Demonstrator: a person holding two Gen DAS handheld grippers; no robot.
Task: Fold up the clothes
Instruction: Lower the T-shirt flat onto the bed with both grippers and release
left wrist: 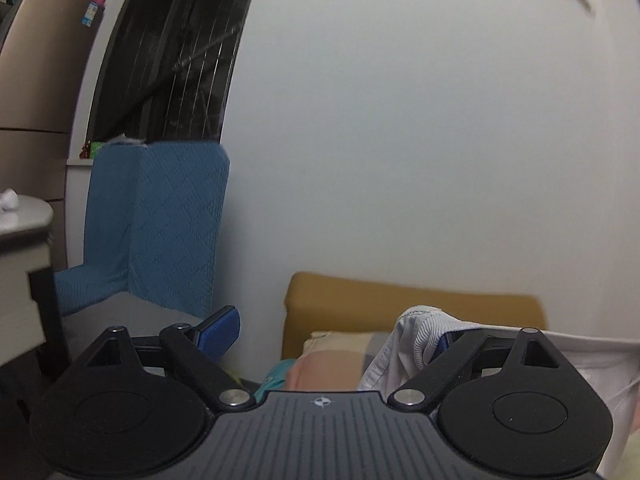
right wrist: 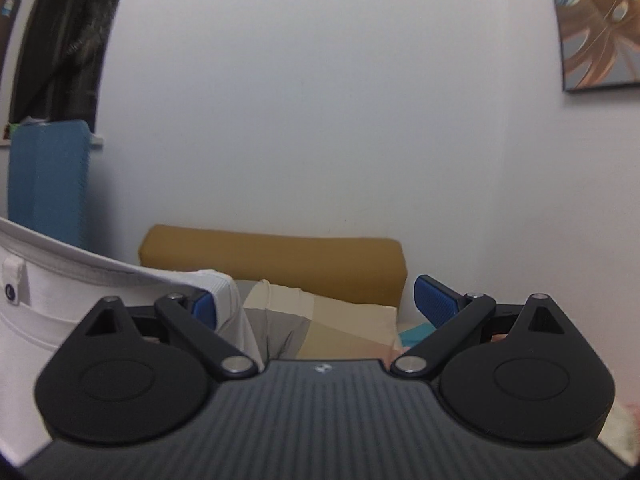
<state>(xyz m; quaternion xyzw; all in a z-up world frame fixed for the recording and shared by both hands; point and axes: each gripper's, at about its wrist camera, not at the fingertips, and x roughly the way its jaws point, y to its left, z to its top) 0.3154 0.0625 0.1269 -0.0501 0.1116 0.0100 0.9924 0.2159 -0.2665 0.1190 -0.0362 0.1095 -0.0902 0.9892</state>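
**One white garment strung between two wide-open tongs**

One white garment [right wrist: 48,308] shows, plus two tongs, one mustard headboard cushion [right wrist: 276,256], one blue quilted cover [left wrist: 168,224] and one framed leaf picture [right wrist: 600,24].

The left tongs [left wrist: 332,332] are spread wide, released rather than clenched. Their left blue pad [left wrist: 222,332] stands bare in the air; the right pad is almost hidden under a ribbed edge of the garment, which drapes over that finger and runs off to the right. The cloth hangs on one finger only, with nothing pinched between the two.

The right tongs [right wrist: 316,304] are likewise spread wide and released. Their right blue pad [right wrist: 434,300] is bare, while the left pad [right wrist: 204,308] touches the garment's ribbed hem, which lies over it. A small label tab with a letter shows on the cloth at the far left of the right wrist view.

The garment is held up above a bed [right wrist: 344,328] with beige, grey and pink patterned bedding. The cushion stands against a plain pale wall [left wrist: 400,140]. A dark window [left wrist: 172,60] is behind the blue cover, and a cabinet [left wrist: 36,80] stands at the far left
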